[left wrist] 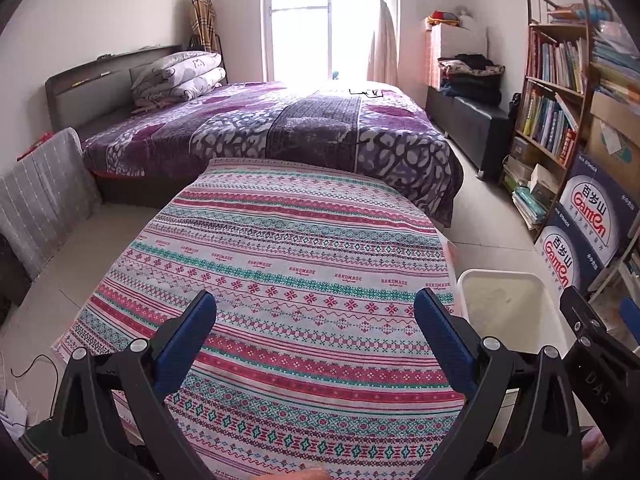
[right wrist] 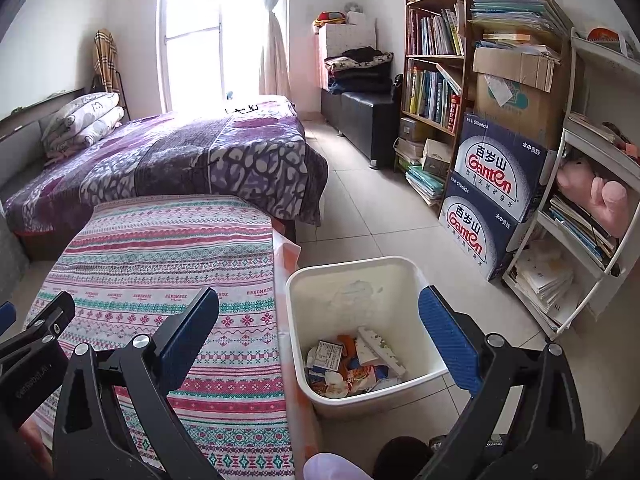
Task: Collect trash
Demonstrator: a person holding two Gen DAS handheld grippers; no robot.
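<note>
Looking along the left tool (left wrist: 314,312), the left wrist view showed its two blue-padded fingers (left wrist: 188,340) spread wide with nothing between them, poised above the near half of a tabletop (left wrist: 280,240) draped in a woven cloth of red, teal and white bands. No loose scrap lay on the cloth. Just off the tabletop's right edge stood the white bin (left wrist: 502,280), a squarish plastic tub with rounded corners and a dull, scuffed inner wall; its bottom was hidden from this angle. Part of the right tool (left wrist: 592,344) showed as black metal at the right margin, near the bin's rim. Beyond the tabletop's far edge lay a bed (left wrist: 280,120) under a purple patterned blanket.

From the right wrist view, the right tool (right wrist: 318,312) hung over the bin (right wrist: 384,276), its ribbed blue pads (right wrist: 448,336) set far apart and empty, the left pad over the cloth's right edge and the right pad over the bin's right rim. The trash (right wrist: 352,364) sat at the bottom of the bin: a crumpled heap of torn paper, printed wrappers and white card pieces. The bin rested on pale floor tiles (right wrist: 380,208), just beside the tabletop's (right wrist: 160,248) right edge. The left tool's (right wrist: 36,328) black frame showed at the left margin; its spread could not be told from this view.
</note>
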